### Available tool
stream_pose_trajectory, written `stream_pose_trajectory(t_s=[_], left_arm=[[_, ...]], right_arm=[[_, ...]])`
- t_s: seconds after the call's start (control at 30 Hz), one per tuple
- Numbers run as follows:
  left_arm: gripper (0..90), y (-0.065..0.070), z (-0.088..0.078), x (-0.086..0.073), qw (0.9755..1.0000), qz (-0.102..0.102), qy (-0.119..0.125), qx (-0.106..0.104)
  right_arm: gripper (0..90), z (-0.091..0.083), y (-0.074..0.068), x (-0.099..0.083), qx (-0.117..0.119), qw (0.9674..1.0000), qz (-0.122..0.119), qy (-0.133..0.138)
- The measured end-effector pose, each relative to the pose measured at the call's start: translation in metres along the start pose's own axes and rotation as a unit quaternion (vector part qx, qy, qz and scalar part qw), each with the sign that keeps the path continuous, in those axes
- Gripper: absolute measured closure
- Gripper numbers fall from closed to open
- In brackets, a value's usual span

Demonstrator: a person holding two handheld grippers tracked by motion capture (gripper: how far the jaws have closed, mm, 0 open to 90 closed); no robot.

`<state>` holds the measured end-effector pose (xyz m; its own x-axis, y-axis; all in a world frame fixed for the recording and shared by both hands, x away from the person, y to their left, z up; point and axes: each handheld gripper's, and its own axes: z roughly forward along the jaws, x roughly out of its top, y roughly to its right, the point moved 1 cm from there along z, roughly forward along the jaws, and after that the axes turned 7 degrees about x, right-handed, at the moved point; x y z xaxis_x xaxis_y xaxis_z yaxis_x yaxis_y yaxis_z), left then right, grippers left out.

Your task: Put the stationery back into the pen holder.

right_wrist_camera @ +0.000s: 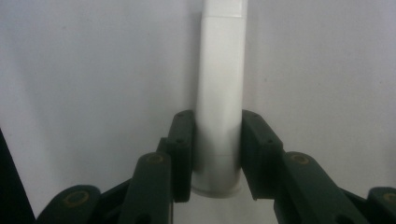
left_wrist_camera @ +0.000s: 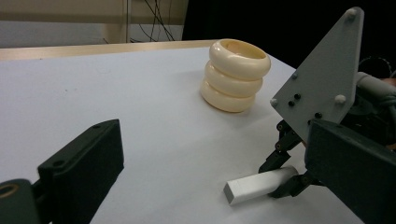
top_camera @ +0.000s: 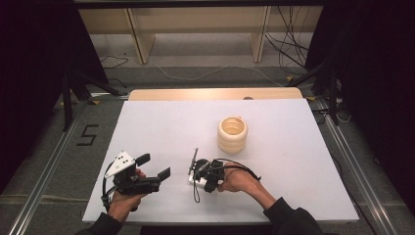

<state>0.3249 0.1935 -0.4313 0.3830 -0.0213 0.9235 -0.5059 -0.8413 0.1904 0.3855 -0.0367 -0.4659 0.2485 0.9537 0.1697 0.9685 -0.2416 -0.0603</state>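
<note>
We have the right gripper (right_wrist_camera: 217,154) down low on the bench (top_camera: 147,127), near its front edge about midway along. Its fingers (right_wrist_camera: 183,154) are pinching a white, square-sectioned plastic bar (right_wrist_camera: 219,93) close to one end, one pad on each long side. The grip sits at the end rather than the middle, which we judge leaves most of the bar free to be lifted and steered, perhaps toward the cream stack of three plastic rings (top_camera: 232,134) standing upright farther back, a little right of centre.

The bar lies flat on the bench. Its long axis runs straight out along the line of the fingers in the right gripper view. From the left gripper view the same bar (left_wrist_camera: 259,184) has its free, squared end pointing toward the front-left corner of the bench, its gripped end tucked under the right gripper (left_wrist_camera: 289,163).

The left gripper (top_camera: 159,166) is held just above the front-left part of the bench, fingers (left_wrist_camera: 88,163) spread wide with nothing between them. We judge it is parked there as a spare hand, aimed across at the bar and rings (left_wrist_camera: 236,77).
</note>
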Motion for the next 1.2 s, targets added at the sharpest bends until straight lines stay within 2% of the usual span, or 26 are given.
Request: stream_pose_trajectory(t_s=[0.23,0.37,0.47,0.57,0.73,0.87,1.1,1.2], left_arm=[[4.0,-0.001,0.004,-0.001,0.9994,0.000,-0.034,-0.006],[4.3,-0.002,0.009,-0.003,0.9977,-0.002,-0.067,-0.011],[4.8,-0.001,0.015,-0.004,0.9948,-0.002,-0.102,-0.007],[5.0,0.001,0.019,-0.004,0.9915,0.000,-0.129,-0.019],[5.8,0.007,0.024,-0.002,0.9878,0.007,-0.152,-0.034],[6.7,0.010,0.028,0.002,0.9846,0.005,-0.168,-0.048],[7.4,0.016,0.040,0.007,0.9761,0.006,-0.208,-0.063],[7.6,0.021,0.046,0.009,0.9707,0.011,-0.228,-0.076]], right_arm=[[67.5,-0.010,-0.001,-0.004,-0.004,0.9997,-0.017,0.017],[67.4,-0.019,-0.004,-0.008,-0.008,0.9990,-0.031,0.032],[67.5,-0.023,-0.007,-0.010,-0.016,0.9984,-0.040,0.035],[67.5,-0.028,-0.010,-0.013,-0.023,0.9976,-0.051,0.042],[67.5,-0.035,-0.016,-0.016,-0.030,0.9958,-0.066,0.056],[67.4,-0.039,-0.023,-0.021,-0.042,0.9927,-0.085,0.075],[67.4,-0.044,-0.032,-0.033,-0.069,0.9847,-0.125,0.100],[67.4,-0.046,-0.036,-0.038,-0.077,0.9830,-0.132,0.102]])
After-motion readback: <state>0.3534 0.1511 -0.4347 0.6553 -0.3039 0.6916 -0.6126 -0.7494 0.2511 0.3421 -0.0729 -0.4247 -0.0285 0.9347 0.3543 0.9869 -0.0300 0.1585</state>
